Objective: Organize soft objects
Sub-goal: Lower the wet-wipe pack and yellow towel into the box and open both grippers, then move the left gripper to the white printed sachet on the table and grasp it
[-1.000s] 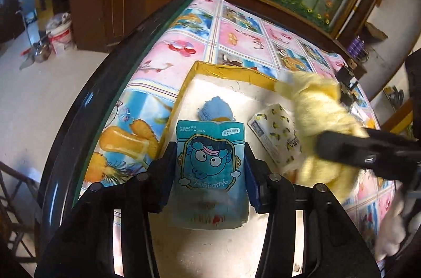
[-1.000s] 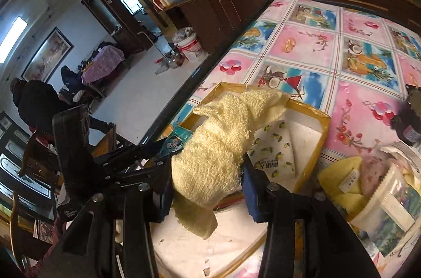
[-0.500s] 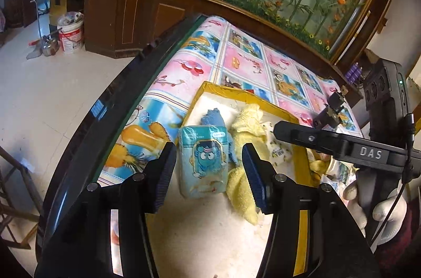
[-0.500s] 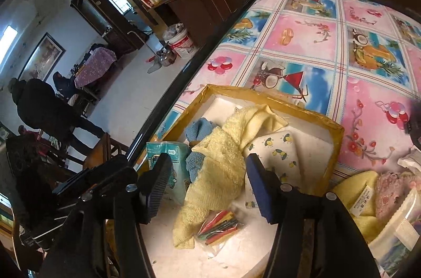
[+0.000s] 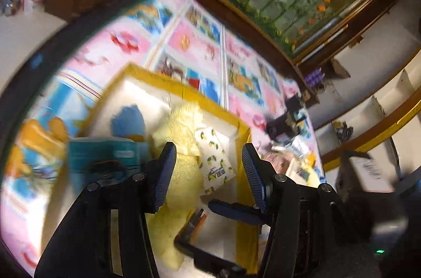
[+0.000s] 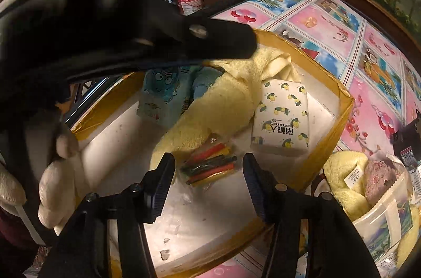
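Observation:
A white foam box with a yellow rim (image 5: 184, 88) (image 6: 344, 104) holds a yellow towel (image 5: 184, 165) (image 6: 221, 104), a blue cartoon tissue pack (image 5: 102, 154) (image 6: 160, 91), a lemon-print tissue pack (image 5: 215, 159) (image 6: 281, 120), a blue knit piece (image 5: 129, 120) and a bag of coloured sticks (image 6: 210, 167). My left gripper (image 5: 209, 167) hovers open above the towel and lemon pack. My right gripper (image 6: 209, 172) hangs over the stick bag, its jaws closing, pads touching nothing. The left gripper's finger (image 6: 223, 41) crosses the top of the right wrist view.
A clear tub (image 6: 381, 199) with a yellow cloth (image 6: 347, 172) and a pink item stands right of the box on the patterned tablecloth (image 5: 200, 46). A gloved hand (image 6: 52, 186) is at the left. A dark small object (image 5: 284, 120) sits beyond the box.
The blue pack has left my left gripper and the yellow towel my right; both lie in the box. The left gripper swung right, the right one sank towards the stick bag.

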Demonstrator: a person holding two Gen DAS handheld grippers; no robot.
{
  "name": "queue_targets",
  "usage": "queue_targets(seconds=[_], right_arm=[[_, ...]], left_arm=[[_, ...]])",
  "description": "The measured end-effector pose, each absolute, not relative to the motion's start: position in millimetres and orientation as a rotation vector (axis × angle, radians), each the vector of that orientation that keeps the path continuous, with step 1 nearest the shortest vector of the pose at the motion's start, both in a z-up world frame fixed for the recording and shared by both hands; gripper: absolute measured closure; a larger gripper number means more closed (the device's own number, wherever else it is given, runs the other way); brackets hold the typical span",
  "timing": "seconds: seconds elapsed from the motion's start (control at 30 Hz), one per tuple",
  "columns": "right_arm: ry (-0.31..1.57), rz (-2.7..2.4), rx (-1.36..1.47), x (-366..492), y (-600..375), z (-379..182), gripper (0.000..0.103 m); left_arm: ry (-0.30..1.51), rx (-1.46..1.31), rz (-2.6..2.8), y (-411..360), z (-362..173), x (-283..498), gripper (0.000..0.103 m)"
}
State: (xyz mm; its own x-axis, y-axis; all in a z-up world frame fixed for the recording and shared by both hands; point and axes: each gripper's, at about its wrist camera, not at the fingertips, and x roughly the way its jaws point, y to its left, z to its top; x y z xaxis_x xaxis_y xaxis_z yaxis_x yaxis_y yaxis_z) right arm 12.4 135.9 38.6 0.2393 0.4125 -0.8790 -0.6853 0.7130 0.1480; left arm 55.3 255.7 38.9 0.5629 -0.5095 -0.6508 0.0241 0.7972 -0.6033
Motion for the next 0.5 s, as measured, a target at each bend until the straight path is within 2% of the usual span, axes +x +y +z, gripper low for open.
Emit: queue_targets(seconds=[0.17, 0.2, 0.23, 0.27, 0.3, 0.33, 0.37, 0.5], right_arm=[[1.102, 0.775, -0.345, 21, 144, 27, 0.051], [1.101, 0.775, -0.359, 20, 145, 27, 0.054], [1.091, 0.766, -0.391, 17, 146, 27, 0.059], [1.076, 0.752, -0.429, 13, 147, 26, 0.073], [1.065, 0.743, -0.454, 11, 147, 26, 0.082], [1.061, 0.747, -0.458, 9, 145, 26, 0.086], [1.062, 0.754, -0.458, 8, 143, 28, 0.097], [1.006, 0.74, -0.476, -4, 135, 45, 0.101]], left_arm=[[0.957, -0.548, -0.293, 256, 24, 63, 0.051], [0.965, -0.521, -0.286, 254, 21, 63, 0.051], [0.97, -0.48, -0.275, 250, 20, 63, 0.051], [0.971, -0.446, -0.265, 246, 20, 62, 0.051], [0.972, -0.422, -0.257, 242, 21, 61, 0.051], [0.974, -0.406, -0.251, 239, 20, 61, 0.051], [0.974, -0.399, -0.248, 238, 20, 61, 0.051], [0.97, -0.437, -0.258, 243, 16, 61, 0.051]])
